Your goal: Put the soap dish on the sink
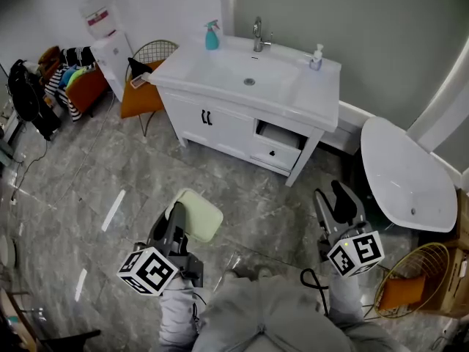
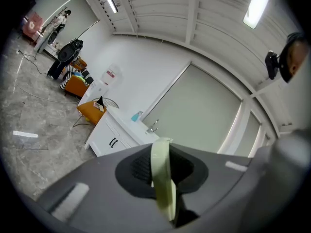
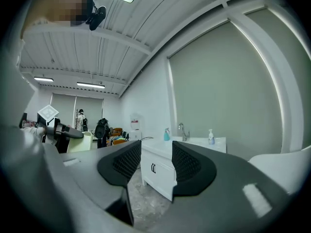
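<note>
A pale green soap dish (image 1: 199,214) is held over the floor in front of the vanity, with my left gripper (image 1: 176,222) shut on its near edge. In the left gripper view the soap dish (image 2: 163,178) stands edge-on between the pressed jaws. My right gripper (image 1: 337,205) hovers at the right, open, with nothing between its jaws (image 3: 151,160). The white sink (image 1: 249,75) with its faucet (image 1: 258,34) stands ahead at the top; the sink (image 3: 194,142) also shows beyond the right jaws.
On the sink top stand a blue spray bottle (image 1: 212,35) and a soap dispenser (image 1: 316,57). An orange wire chair (image 1: 143,86) sits left of the vanity, a white bathtub (image 1: 407,178) at the right, a wire basket (image 1: 414,288) near my right side. The vanity drawer (image 1: 282,141) is slightly ajar.
</note>
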The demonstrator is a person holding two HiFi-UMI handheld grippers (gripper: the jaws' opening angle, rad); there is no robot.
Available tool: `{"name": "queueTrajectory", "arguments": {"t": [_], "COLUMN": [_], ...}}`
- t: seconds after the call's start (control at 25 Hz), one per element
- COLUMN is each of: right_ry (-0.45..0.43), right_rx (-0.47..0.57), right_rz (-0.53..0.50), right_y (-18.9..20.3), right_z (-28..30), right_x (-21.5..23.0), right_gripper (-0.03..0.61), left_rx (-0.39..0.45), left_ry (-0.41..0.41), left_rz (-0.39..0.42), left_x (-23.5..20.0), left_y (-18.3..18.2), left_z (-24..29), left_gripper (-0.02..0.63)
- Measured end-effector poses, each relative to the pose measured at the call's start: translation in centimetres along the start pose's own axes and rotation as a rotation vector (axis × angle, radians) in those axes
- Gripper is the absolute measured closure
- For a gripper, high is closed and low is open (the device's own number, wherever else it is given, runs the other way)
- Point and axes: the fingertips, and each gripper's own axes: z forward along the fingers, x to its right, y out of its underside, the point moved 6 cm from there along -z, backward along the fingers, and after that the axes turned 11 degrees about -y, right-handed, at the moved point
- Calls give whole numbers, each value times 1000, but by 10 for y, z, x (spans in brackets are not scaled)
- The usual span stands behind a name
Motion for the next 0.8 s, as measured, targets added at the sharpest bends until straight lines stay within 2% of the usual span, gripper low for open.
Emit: {"name": "queueTrajectory", "arguments": {"t": [0.28, 0.8], "right_ry": [-2, 27], "right_rx": [-12, -1], "right_rz": [1, 4], "right_y": [3, 11], "right_z": [8, 38], "right_x": [-4, -44], "right_gripper": [400, 400], "left_rx": [-7, -26], "left_ry": [-8, 36], "left_rz": [-6, 15], "left_x": [-6, -51], "left_y": [-4, -31], "left_z": [0, 9], "left_gripper": [525, 526]}}
